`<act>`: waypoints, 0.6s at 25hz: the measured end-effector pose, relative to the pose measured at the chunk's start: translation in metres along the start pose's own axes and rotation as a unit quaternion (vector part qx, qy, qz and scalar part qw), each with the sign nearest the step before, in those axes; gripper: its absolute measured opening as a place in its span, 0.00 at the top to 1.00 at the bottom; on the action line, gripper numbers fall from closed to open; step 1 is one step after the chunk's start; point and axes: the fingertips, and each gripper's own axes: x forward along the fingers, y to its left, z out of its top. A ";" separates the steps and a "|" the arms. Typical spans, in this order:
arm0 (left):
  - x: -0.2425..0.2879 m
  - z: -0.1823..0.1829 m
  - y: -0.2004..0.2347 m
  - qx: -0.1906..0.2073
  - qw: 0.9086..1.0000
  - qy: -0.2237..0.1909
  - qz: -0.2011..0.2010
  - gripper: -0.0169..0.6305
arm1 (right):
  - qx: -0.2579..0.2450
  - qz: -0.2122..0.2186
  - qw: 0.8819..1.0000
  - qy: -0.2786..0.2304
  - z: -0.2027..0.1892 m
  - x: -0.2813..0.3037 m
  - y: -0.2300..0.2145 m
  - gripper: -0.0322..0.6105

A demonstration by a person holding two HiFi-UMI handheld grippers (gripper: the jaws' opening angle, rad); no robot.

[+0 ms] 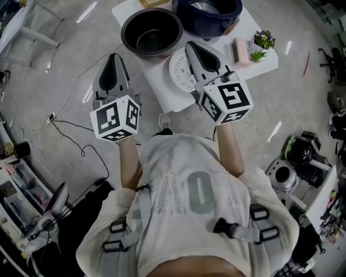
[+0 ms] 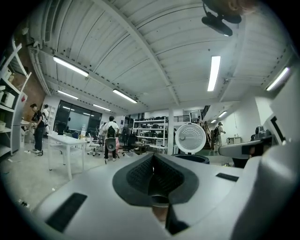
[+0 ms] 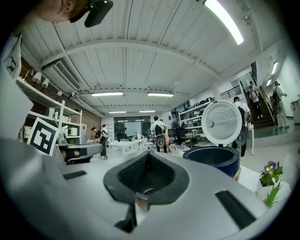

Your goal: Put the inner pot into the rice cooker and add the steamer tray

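Note:
The dark inner pot (image 1: 151,32) stands empty on the left part of a low white table (image 1: 162,92). Behind it is the blue rice cooker (image 1: 208,13), whose round white lid (image 3: 220,123) is raised. A white perforated steamer tray (image 1: 181,70) lies on the table, partly hidden under my right gripper (image 1: 191,45). That gripper is shut and empty, held level over the tray. My left gripper (image 1: 113,56) is also shut and empty, over the floor just left of the table. The left gripper view shows the cooker (image 2: 190,158) ahead to the right.
A pink box (image 1: 239,52) and two small potted plants (image 1: 264,39) sit on the table's right end. Cables (image 1: 75,135) trail over the floor on the left. Camera gear (image 1: 303,159) lies at the right. Several people and white tables (image 2: 65,140) stand far off.

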 end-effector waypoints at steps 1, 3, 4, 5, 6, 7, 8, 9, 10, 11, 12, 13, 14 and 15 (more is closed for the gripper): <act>0.006 0.000 0.005 0.001 1.000 -0.001 -0.002 0.94 | -0.003 -0.006 1.000 -0.006 0.003 0.005 -0.002 0.94; 0.016 0.002 0.013 0.007 1.000 -0.002 -0.009 0.94 | -0.017 -0.021 1.000 -0.013 0.009 0.014 -0.003 0.94; 0.020 0.004 0.017 0.012 1.000 -0.004 -0.012 0.94 | -0.029 -0.027 0.999 -0.017 0.012 0.018 -0.002 0.94; 0.023 0.007 0.022 0.017 1.000 -0.007 -0.014 0.94 | -0.042 -0.032 0.998 -0.021 0.015 0.022 0.001 0.94; 0.025 0.011 0.027 0.022 1.000 -0.012 -0.015 0.94 | -0.054 -0.035 0.998 -0.024 0.018 0.026 0.005 0.94; 0.027 0.014 0.031 0.026 0.999 -0.016 -0.015 0.94 | -0.064 -0.038 0.997 -0.027 0.020 0.030 0.008 0.94; 0.029 0.016 0.035 0.028 0.999 -0.021 -0.016 0.94 | -0.071 -0.040 0.996 -0.029 0.022 0.033 0.012 0.94; 0.030 0.018 0.038 0.029 0.999 -0.025 -0.016 0.94 | -0.077 -0.042 0.996 -0.031 0.024 0.035 0.014 0.94; 0.032 0.020 0.040 0.029 0.999 -0.028 -0.016 0.94 | -0.082 -0.044 0.995 -0.031 0.026 0.037 0.015 0.94; 0.034 0.021 0.040 0.028 0.999 -0.031 -0.017 0.94 | -0.084 -0.046 0.995 -0.031 0.027 0.039 0.015 0.94; 0.034 0.022 0.040 0.028 0.999 -0.033 -0.017 0.94 | -0.084 -0.047 0.995 -0.031 0.027 0.040 0.015 0.94; 0.034 0.023 0.040 0.028 0.999 -0.035 -0.016 0.94 | -0.083 -0.046 0.995 -0.031 0.027 0.041 0.014 0.94; 0.034 0.024 0.040 0.029 0.999 -0.036 -0.014 0.94 | -0.082 -0.045 0.995 -0.031 0.028 0.042 0.013 0.94; 0.034 0.025 0.040 0.029 0.999 -0.036 -0.012 0.94 | -0.081 -0.043 0.995 -0.033 0.028 0.043 0.012 0.94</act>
